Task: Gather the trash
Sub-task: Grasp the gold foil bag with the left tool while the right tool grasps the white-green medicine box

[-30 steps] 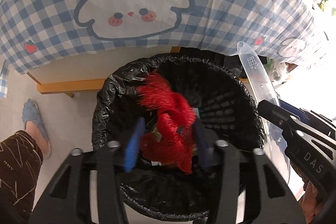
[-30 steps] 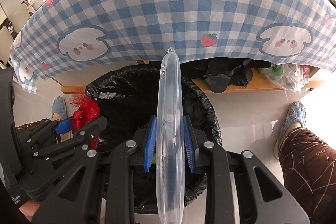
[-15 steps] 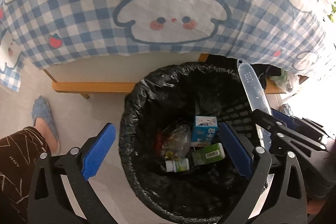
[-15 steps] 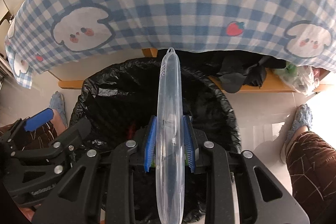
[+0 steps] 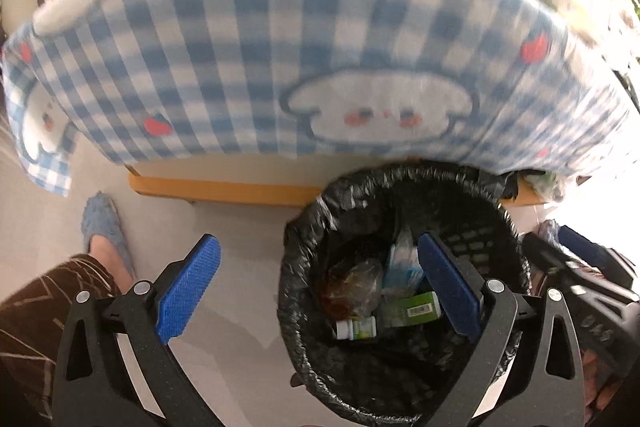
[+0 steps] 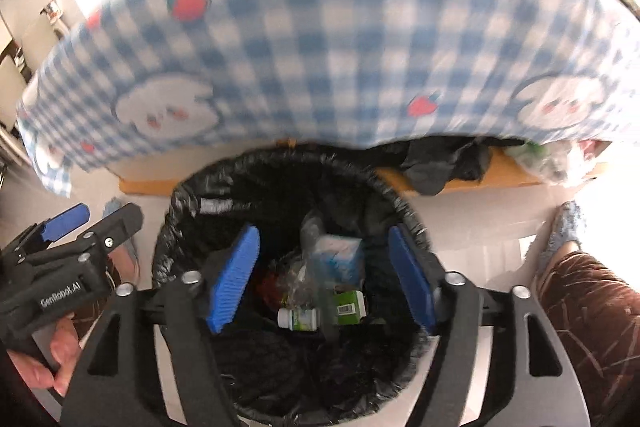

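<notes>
Hovering above the round black-bagged trash bin (image 6: 200, 211), the right hand-held gripper (image 6: 324, 279) is opening its blue-padded jaws with nothing pressed between them. The left hand-held gripper (image 5: 316, 287) stands wide open and empty, straddling the bin's rim. Inside the bin lie a small white bottle (image 6: 298, 318), a green carton (image 6: 350, 307), a pale blue box (image 6: 340, 255) and crumpled clear plastic (image 5: 360, 283).

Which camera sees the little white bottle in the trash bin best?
The right wrist view: the white bottle lies unobstructed between the open fingers, inside the bin. The left wrist view shows it too, but off-centre and more blurred.
</notes>
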